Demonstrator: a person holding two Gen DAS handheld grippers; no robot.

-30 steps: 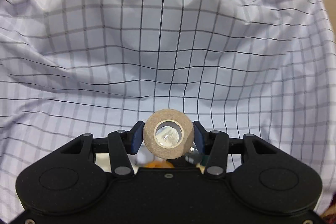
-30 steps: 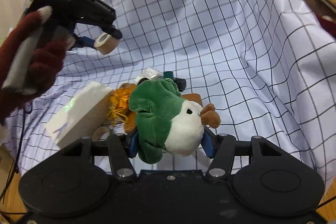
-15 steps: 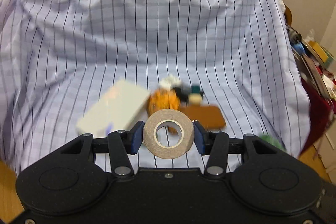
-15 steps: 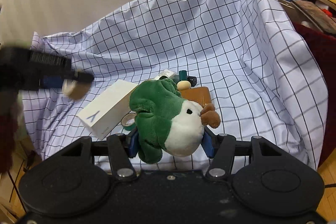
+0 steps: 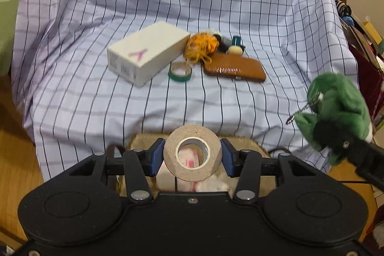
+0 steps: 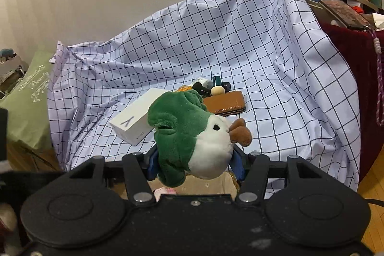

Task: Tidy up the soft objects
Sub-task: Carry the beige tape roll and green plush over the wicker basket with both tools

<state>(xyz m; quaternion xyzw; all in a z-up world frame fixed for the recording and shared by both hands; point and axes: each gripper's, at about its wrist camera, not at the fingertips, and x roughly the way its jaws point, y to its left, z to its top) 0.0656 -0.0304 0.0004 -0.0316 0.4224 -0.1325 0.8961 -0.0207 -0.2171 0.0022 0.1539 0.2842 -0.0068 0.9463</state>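
My left gripper [image 5: 192,156] is shut on a beige tape roll [image 5: 192,136], its blue pads pressing both sides. The roll hangs over a woven basket [image 5: 249,144] that stands in front of the checked cloth [image 5: 96,100]; white and pink soft things show inside it. My right gripper [image 6: 195,160] is shut on a green and white plush toy [image 6: 189,133] with a brown beak. In the left wrist view that plush toy [image 5: 340,100] hangs at the right, beside the basket and above the cloth's front edge.
On the cloth lie a white box [image 5: 148,53], an orange yarn pom [image 5: 201,46], a green tape ring [image 5: 180,70], a brown case [image 5: 235,67] and small bottles [image 5: 234,42]. A cluttered table with a dark red cover [image 6: 348,47] stands right; a green bag [image 6: 26,97] stands left.
Both grippers have drawn back from the cloth with their loads. The left one, earlier close over the fabric, now hangs over the basket; the box and other items have come into its view.
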